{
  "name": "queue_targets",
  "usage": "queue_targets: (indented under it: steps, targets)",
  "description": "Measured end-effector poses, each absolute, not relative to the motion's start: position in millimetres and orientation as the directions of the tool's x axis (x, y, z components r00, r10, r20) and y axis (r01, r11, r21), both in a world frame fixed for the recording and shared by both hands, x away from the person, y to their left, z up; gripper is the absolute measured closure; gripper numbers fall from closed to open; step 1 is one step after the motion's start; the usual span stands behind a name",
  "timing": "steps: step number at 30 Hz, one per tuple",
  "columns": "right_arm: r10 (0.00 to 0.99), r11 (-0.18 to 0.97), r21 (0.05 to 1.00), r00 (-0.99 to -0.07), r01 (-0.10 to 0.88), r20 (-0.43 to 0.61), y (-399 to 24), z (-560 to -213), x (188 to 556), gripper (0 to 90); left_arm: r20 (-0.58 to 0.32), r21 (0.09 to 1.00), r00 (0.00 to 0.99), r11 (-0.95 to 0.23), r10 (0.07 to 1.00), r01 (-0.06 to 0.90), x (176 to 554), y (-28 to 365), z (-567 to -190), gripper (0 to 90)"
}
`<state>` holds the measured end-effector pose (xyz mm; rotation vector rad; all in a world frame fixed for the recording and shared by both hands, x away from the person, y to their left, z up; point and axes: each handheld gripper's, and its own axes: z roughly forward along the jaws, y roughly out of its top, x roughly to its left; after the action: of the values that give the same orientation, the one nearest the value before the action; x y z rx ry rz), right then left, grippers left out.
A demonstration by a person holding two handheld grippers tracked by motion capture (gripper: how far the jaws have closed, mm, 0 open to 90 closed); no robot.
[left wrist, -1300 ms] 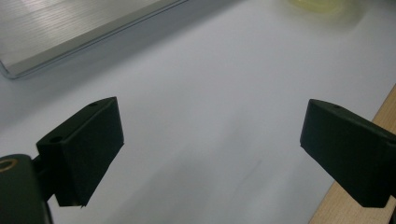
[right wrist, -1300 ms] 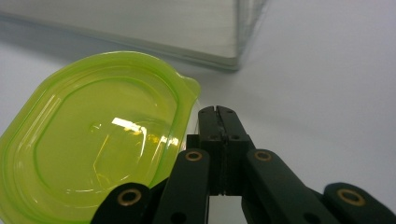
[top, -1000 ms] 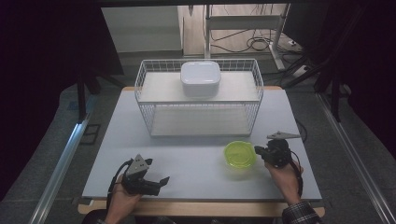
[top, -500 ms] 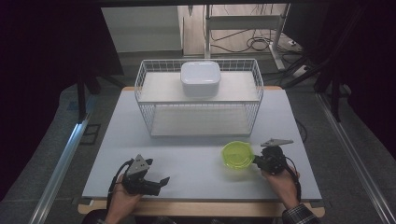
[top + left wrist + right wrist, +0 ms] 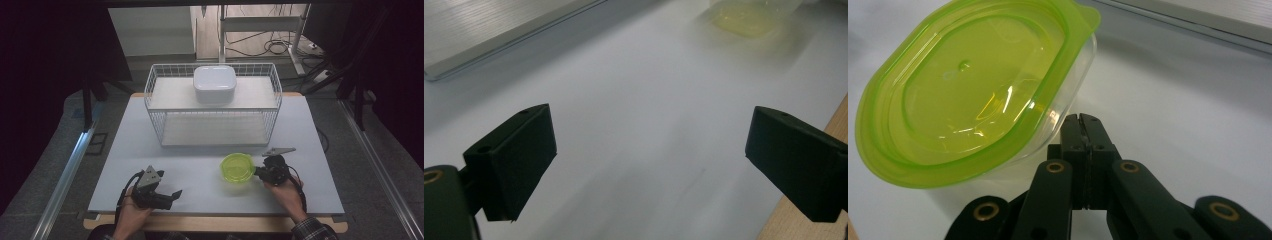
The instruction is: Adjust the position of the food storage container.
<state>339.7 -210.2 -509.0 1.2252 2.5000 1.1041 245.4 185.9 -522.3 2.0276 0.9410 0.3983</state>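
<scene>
White tabletop [image 5: 200, 172] carries a wire basket [image 5: 214, 107] holding a white lidded box [image 5: 215, 83]. On the front half sits a clear tub with a green lid [image 5: 237, 168]. The right gripper [image 5: 261, 172], jaws closed together with nothing between, touches its side. Its own view shows the lid's corner tab. The left gripper [image 5: 176, 193] rests wide open, well apart.

Wire basket [image 5: 212, 107] at the far middle of the table [image 5: 125, 150], box [image 5: 215, 84] on its upper shelf, lidded container [image 5: 237, 169] in front of the basket toward the right, right gripper [image 5: 259, 172] touching its right side, left gripper [image 5: 172, 195] well apart at the near left.
</scene>
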Motion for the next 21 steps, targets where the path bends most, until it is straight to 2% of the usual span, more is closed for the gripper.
queue_targets:
  steps: [21]
  targets:
    - [0.620,0.469,0.661,-0.751,0.585,0.225,-141,-522,347,89.6,-0.055,0.793,0.673,-0.377,0.737,0.478,246,184,-524,5.8]
